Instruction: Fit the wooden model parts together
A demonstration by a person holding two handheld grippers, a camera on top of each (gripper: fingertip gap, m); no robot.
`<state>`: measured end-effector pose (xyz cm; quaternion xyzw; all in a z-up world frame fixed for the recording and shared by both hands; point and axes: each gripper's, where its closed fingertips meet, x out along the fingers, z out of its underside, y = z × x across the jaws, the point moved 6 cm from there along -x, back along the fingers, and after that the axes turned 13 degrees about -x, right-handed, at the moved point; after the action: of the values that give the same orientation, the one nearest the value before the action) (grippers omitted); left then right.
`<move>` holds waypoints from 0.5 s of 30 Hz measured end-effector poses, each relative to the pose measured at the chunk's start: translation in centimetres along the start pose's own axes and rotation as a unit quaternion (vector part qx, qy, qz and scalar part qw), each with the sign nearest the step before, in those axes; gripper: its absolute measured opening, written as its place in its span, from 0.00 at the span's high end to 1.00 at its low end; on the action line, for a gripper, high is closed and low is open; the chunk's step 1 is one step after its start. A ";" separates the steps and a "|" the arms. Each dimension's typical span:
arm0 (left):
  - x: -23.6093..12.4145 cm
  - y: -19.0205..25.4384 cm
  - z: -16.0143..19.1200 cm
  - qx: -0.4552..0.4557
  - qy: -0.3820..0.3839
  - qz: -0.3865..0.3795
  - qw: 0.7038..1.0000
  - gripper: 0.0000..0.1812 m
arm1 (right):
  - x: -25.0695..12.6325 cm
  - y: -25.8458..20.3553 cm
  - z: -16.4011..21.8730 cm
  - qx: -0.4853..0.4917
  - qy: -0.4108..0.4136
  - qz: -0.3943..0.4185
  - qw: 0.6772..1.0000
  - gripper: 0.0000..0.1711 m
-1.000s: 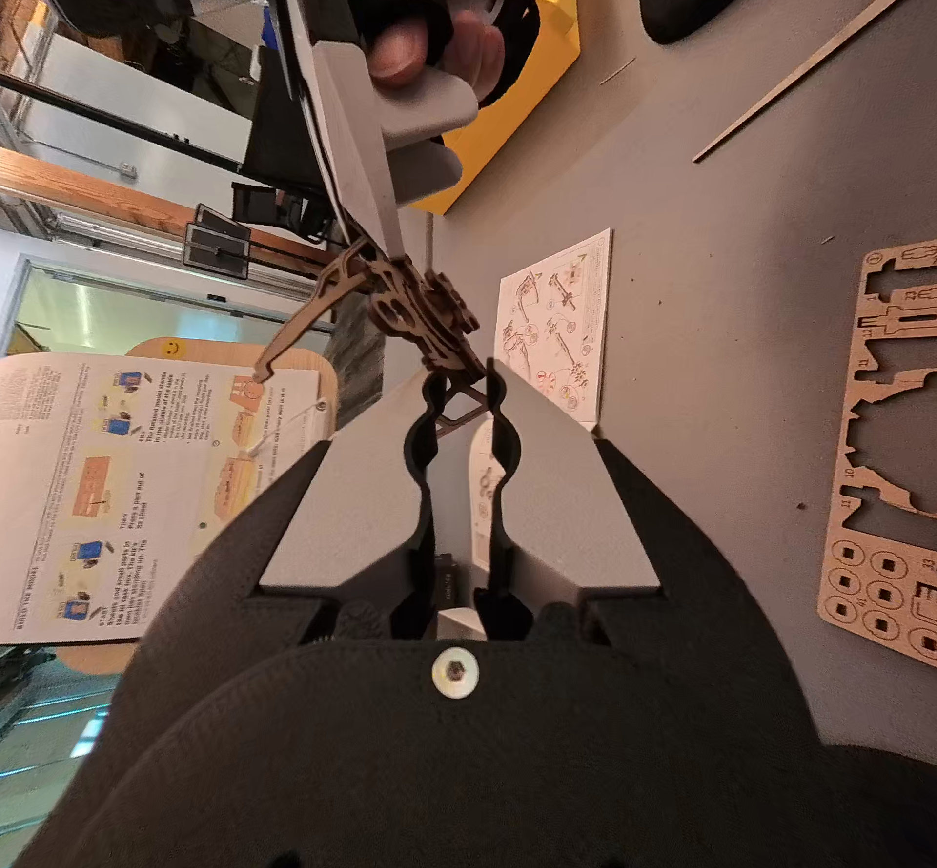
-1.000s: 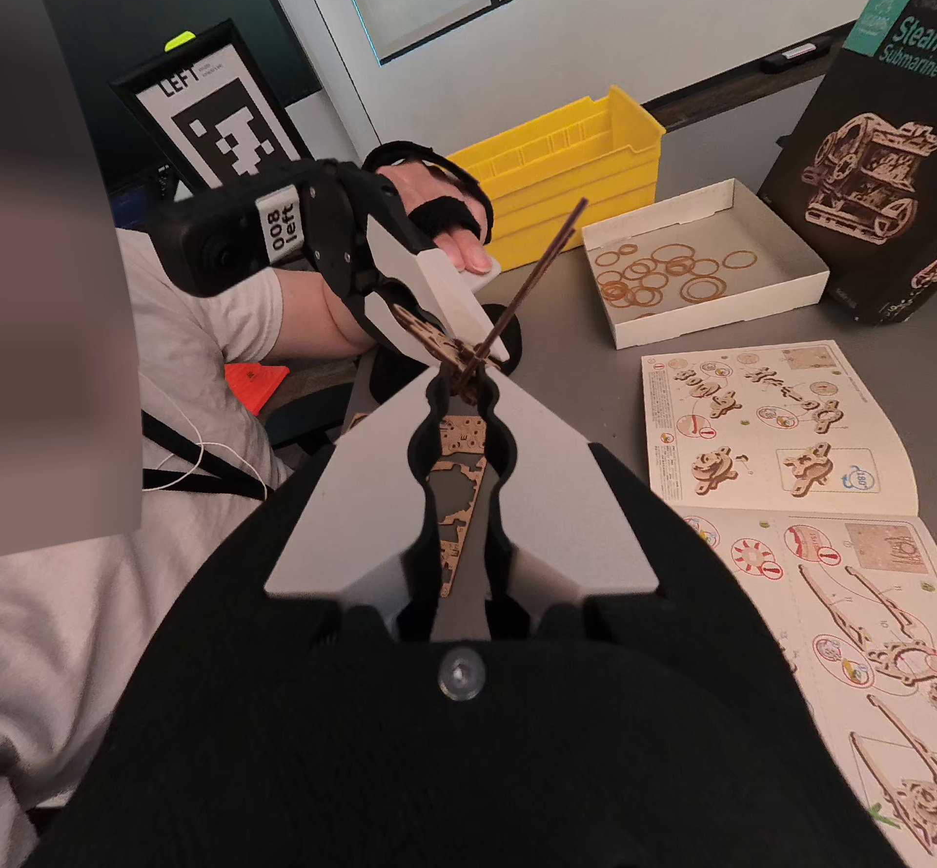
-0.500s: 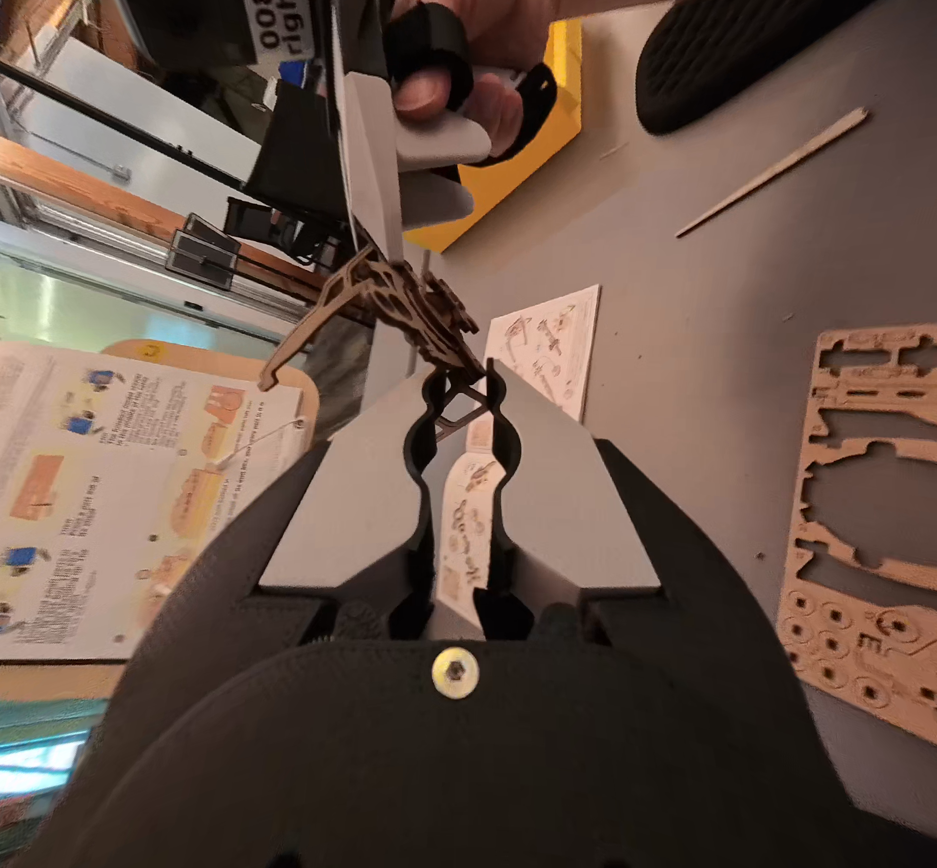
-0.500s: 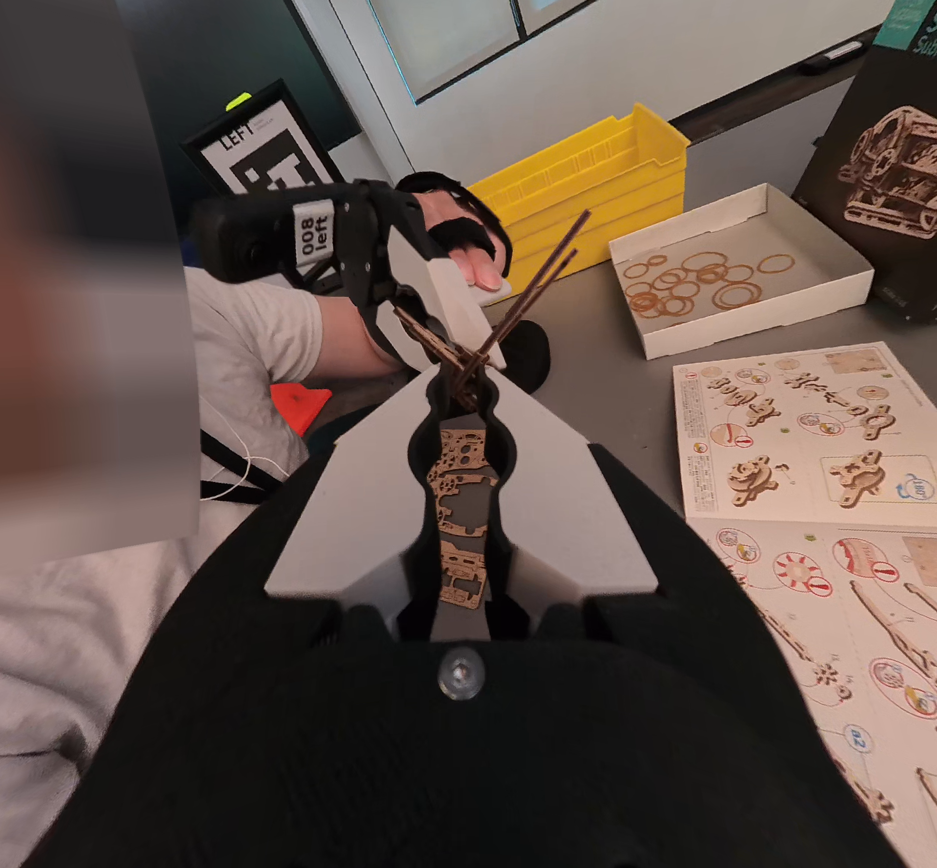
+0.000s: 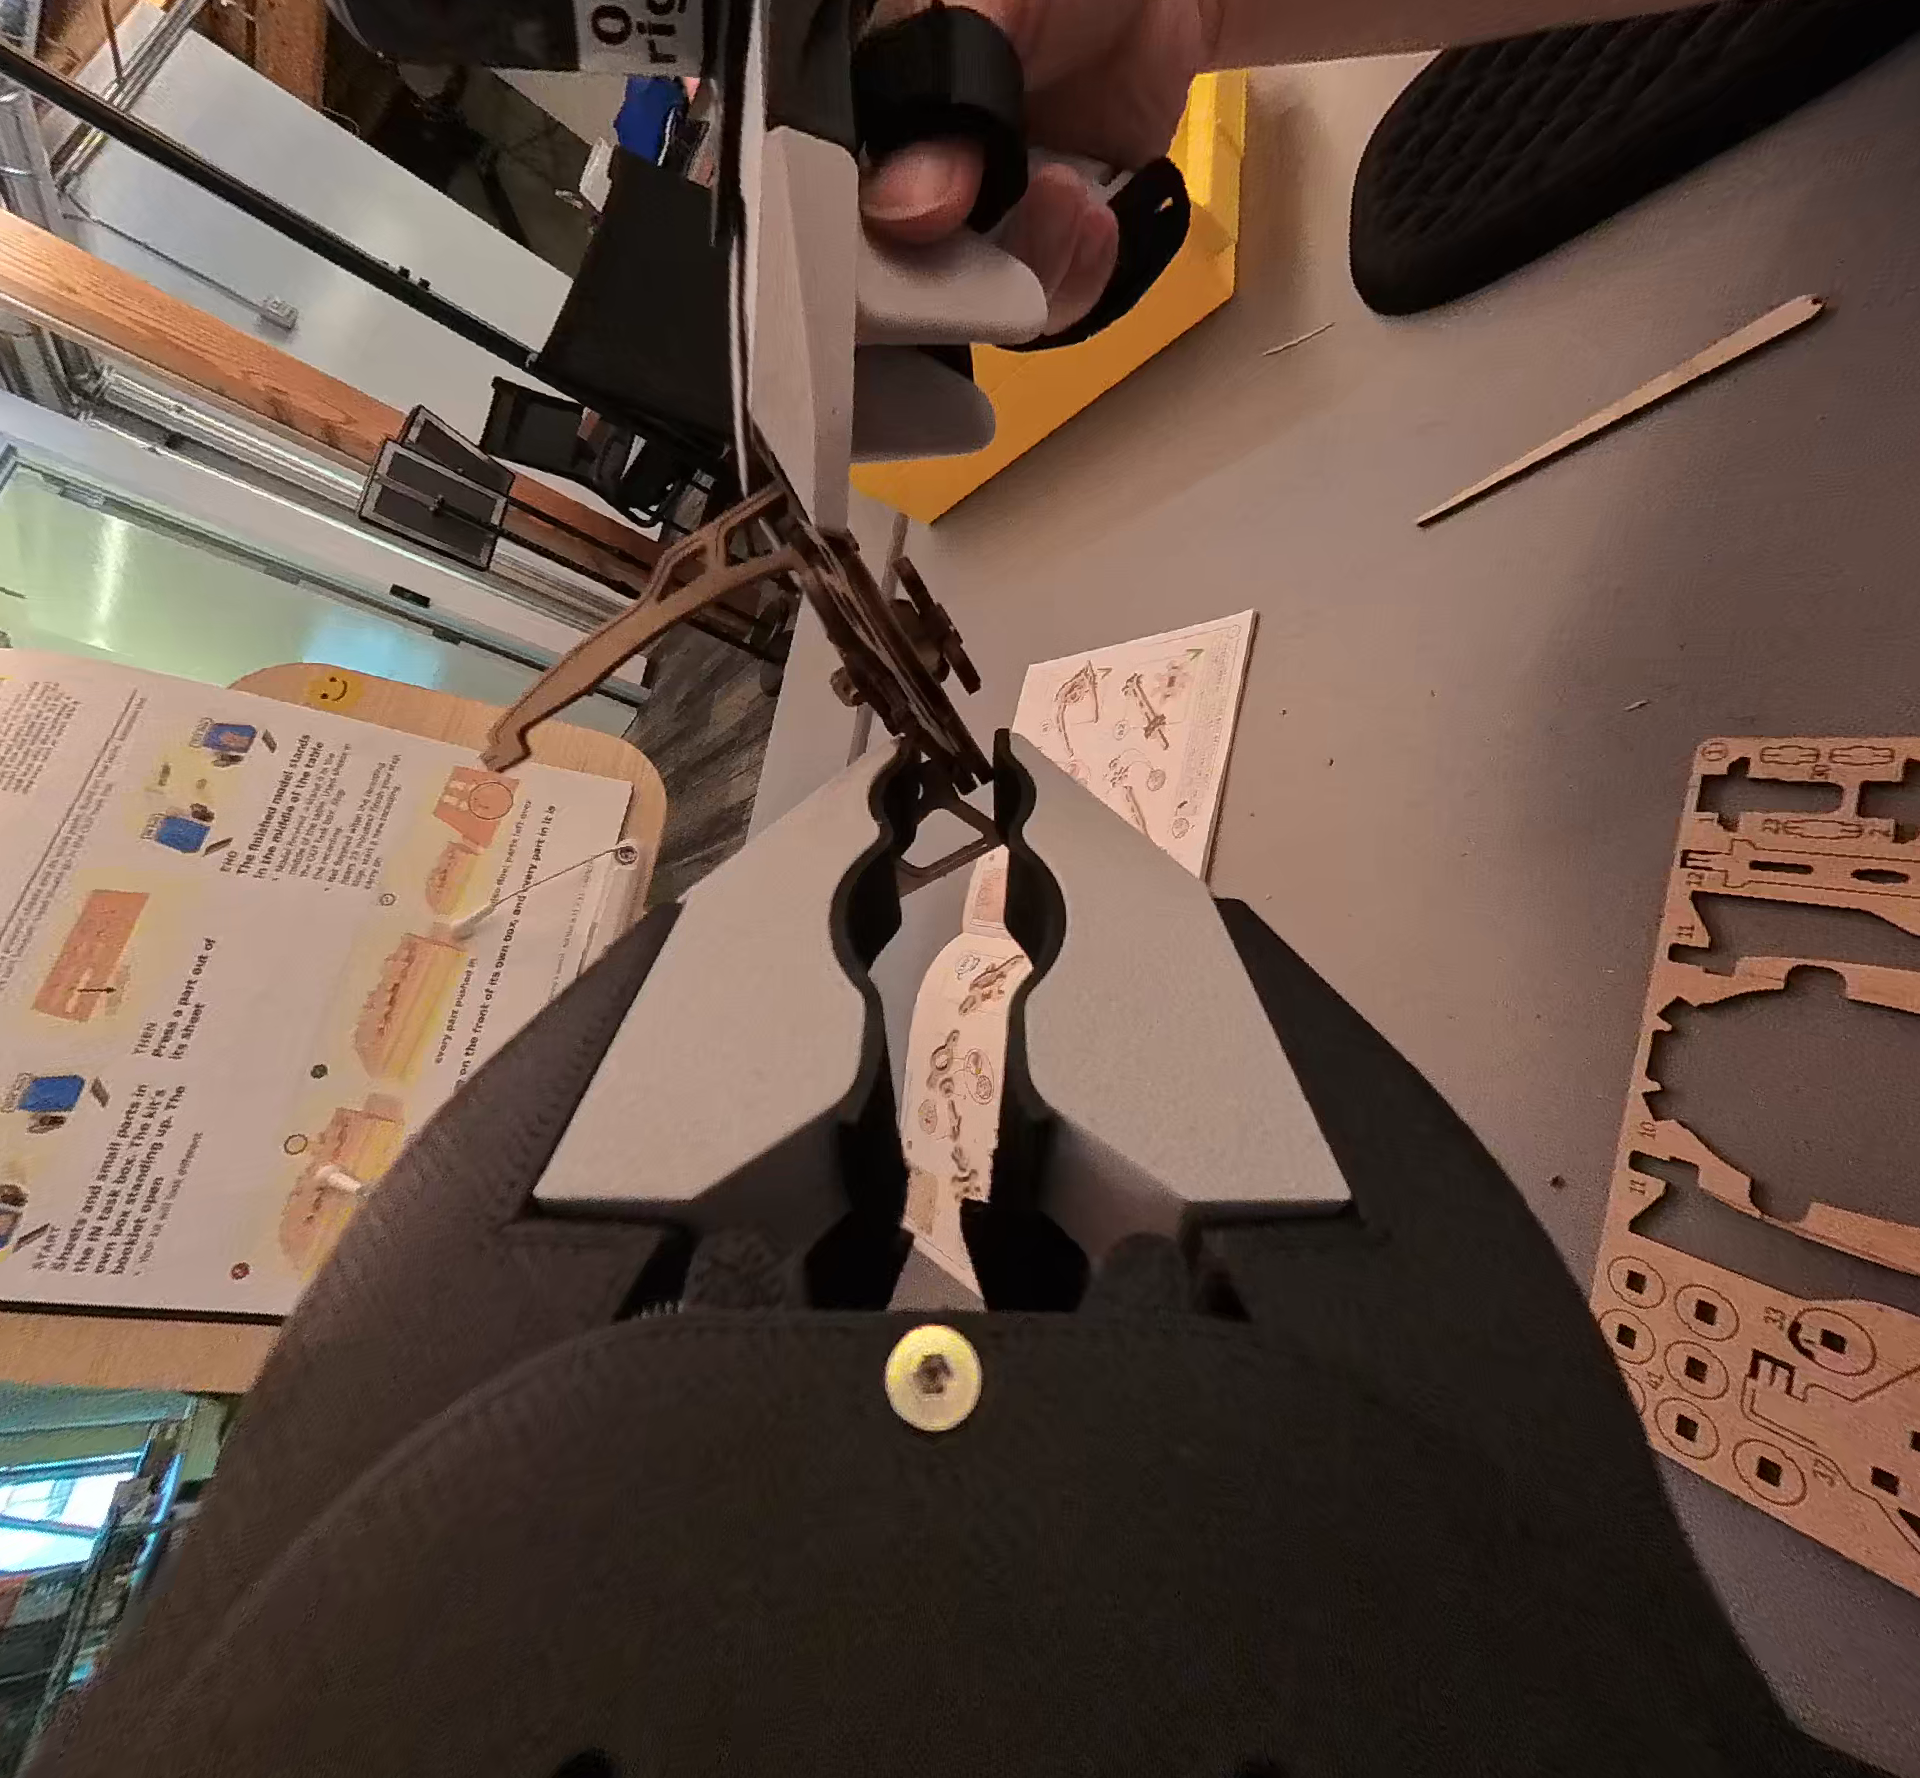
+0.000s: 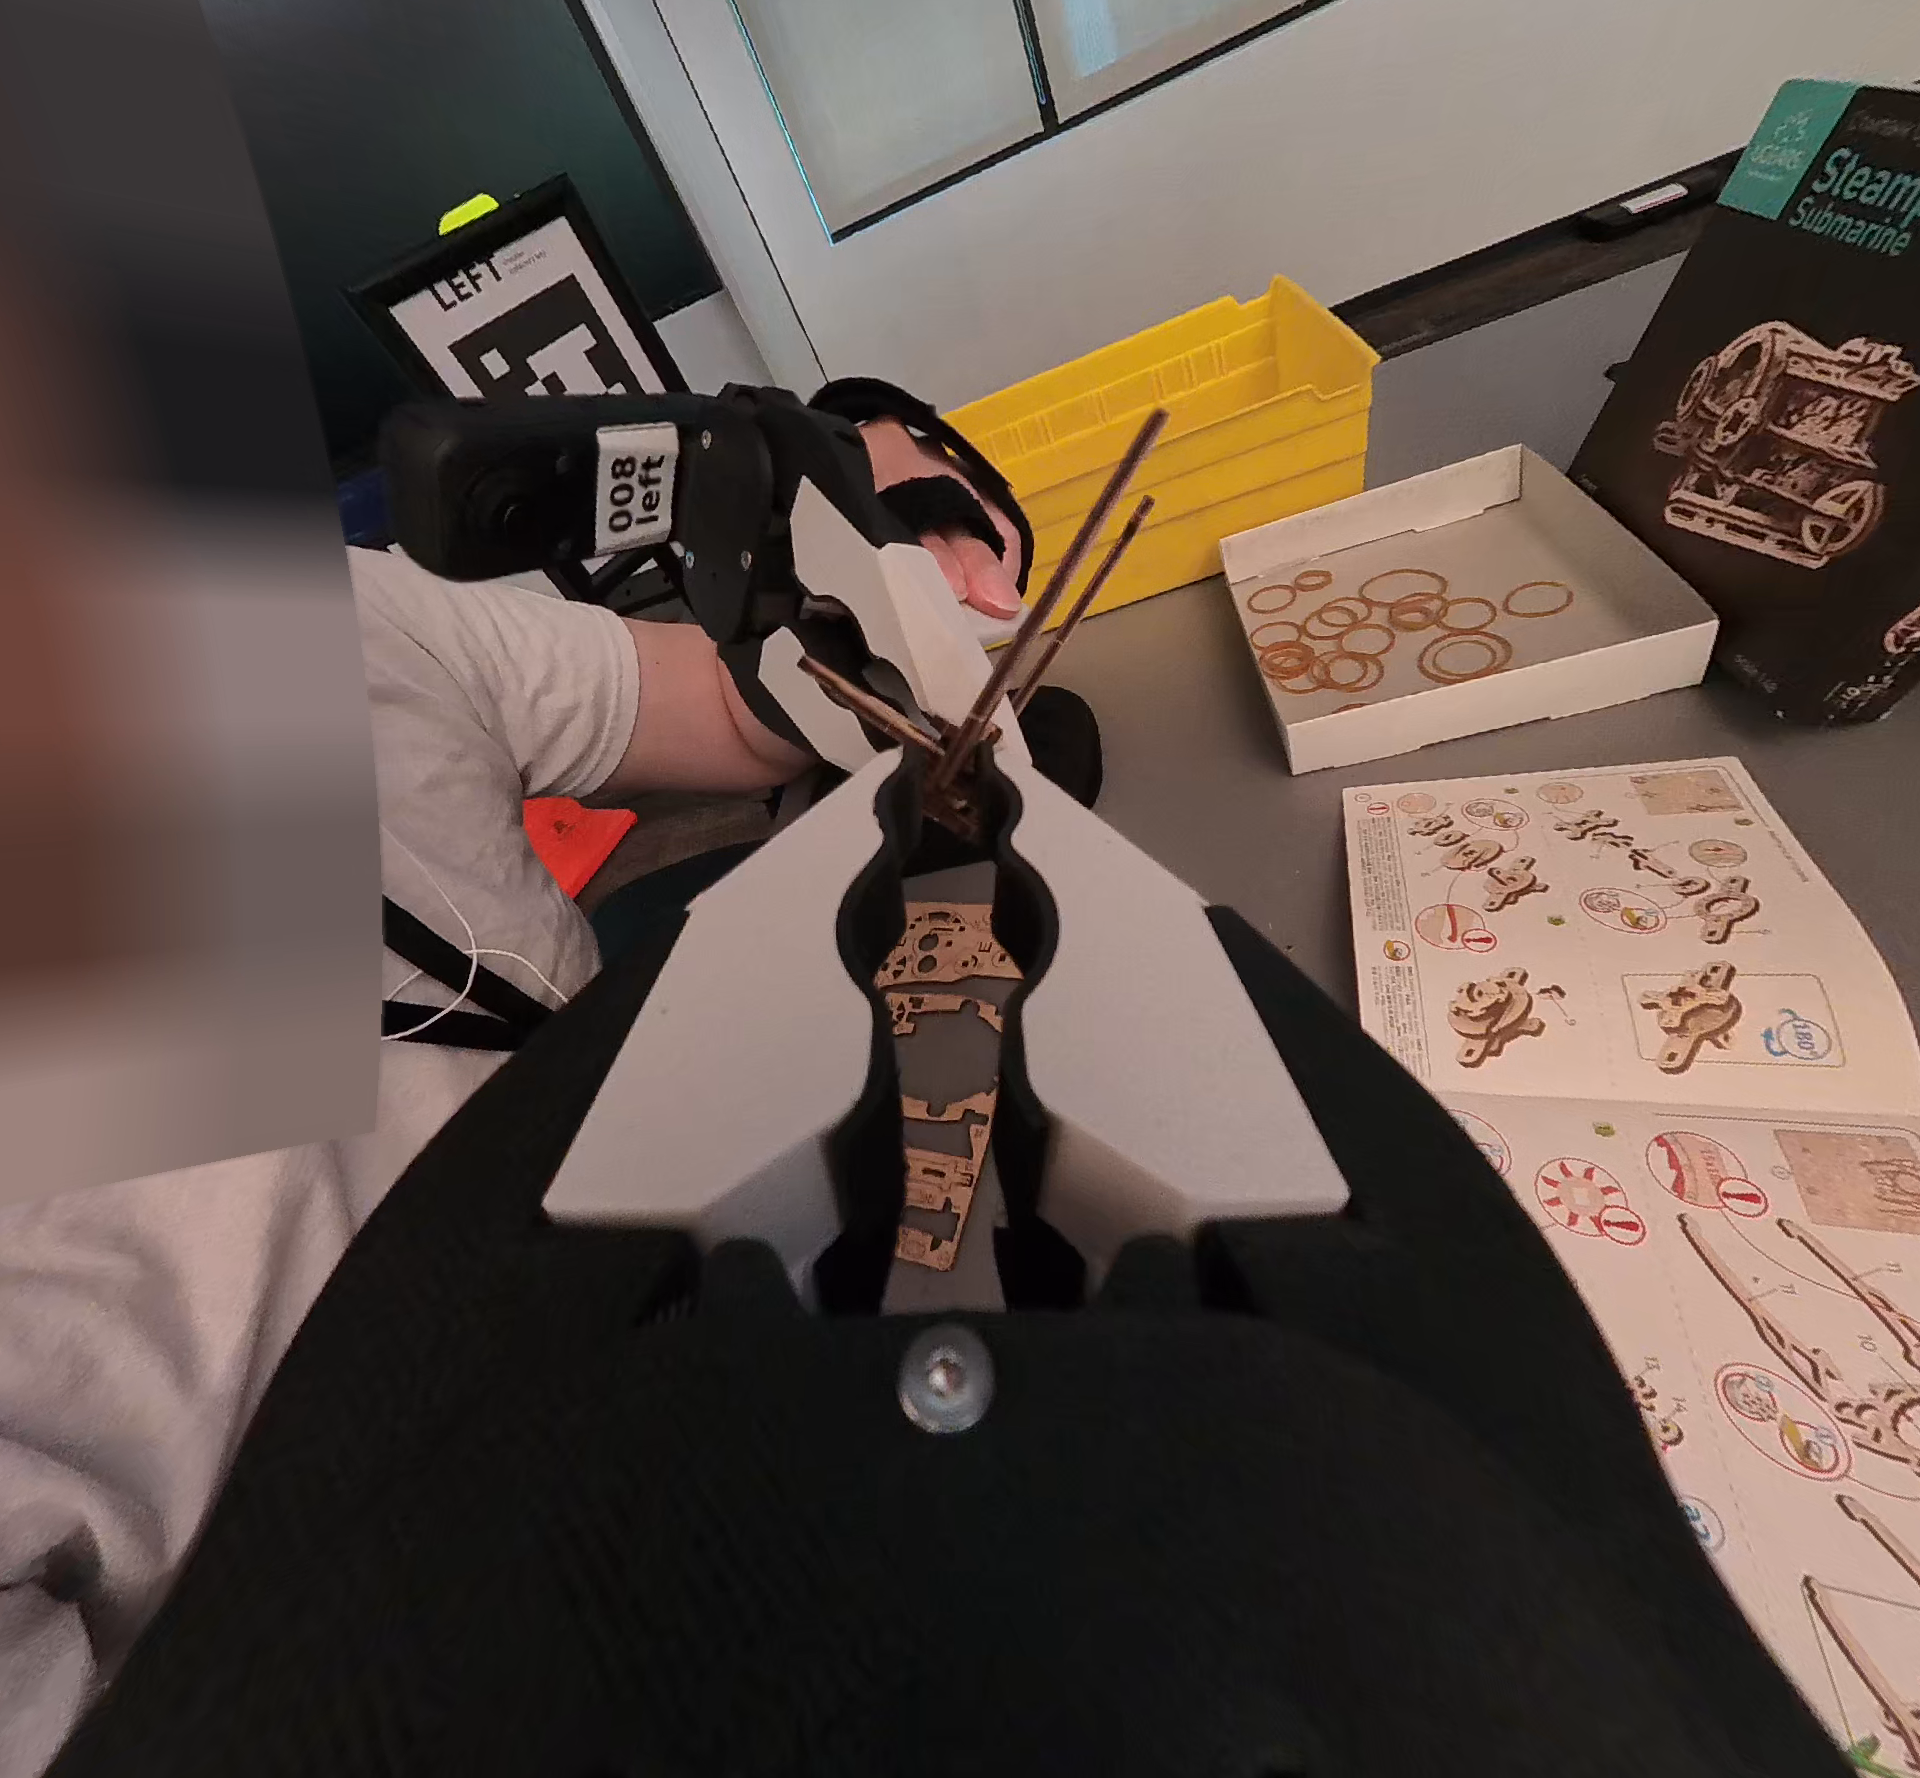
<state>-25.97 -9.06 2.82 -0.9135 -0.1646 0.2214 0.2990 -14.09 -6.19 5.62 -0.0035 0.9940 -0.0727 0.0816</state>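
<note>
A dark wooden model assembly (image 5: pixel 883 627) hangs in the air between both grippers, above the grey table (image 5: pixel 1455 585). My left gripper (image 5: pixel 945 762) is shut on its lower end. My right gripper (image 5: pixel 795 492) comes down from above and is shut on its upper end. One long thin arm (image 5: pixel 582 679) of the model juts to the left. In the right wrist view my right gripper (image 6: pixel 945 772) is shut on the model, and two long arms (image 6: pixel 1070 575) point up and right. The left gripper (image 6: pixel 925 726) meets it tip to tip from the far side.
A punched-out wooden sheet (image 5: pixel 1787 1105) lies on the table, with an open instruction booklet (image 6: pixel 1621 949), a white tray (image 6: pixel 1496 720) of rubber bands, a yellow bin (image 6: pixel 1195 440) and a dark kit box (image 6: pixel 1787 419). A thin wooden stick (image 5: pixel 1621 409) and a black pad (image 5: pixel 1610 149) lie farther off. Less than 4 cm separates the two grippers' tips. From either gripper's tips it is about 25 cm to the thin wooden stick (image 5: pixel 1621 409).
Both grippers keep their hold while the model turns. In the right wrist view the single long arm now shows as two separate arms. The table items have shifted in both views.
</note>
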 end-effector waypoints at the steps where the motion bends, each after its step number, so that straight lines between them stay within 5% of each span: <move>1: 0.0 0.0 0.0 0.000 -0.001 0.002 1.000 0.94 | 0.0 0.0 0.0 -0.003 -0.002 0.002 1.000 0.96; 8: 0.1 0.4 0.1 0.004 -0.005 0.016 1.000 0.93 | 0.1 0.0 0.2 -0.004 -0.007 -0.003 1.000 0.96; 13: -0.6 -1.0 -1.2 -0.142 0.076 0.031 0.986 0.93 | -0.7 0.4 -1.3 0.021 0.088 -0.009 0.996 0.95; 15: -1.0 -1.9 -1.4 -0.205 0.110 0.040 0.972 0.94 | -1.0 1.0 -1.6 0.008 0.113 0.020 0.993 0.85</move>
<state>-26.42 -8.74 5.31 -0.9800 -0.1356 0.0928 0.1122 -13.32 -4.91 7.23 0.0253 0.9961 -0.0792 -0.0296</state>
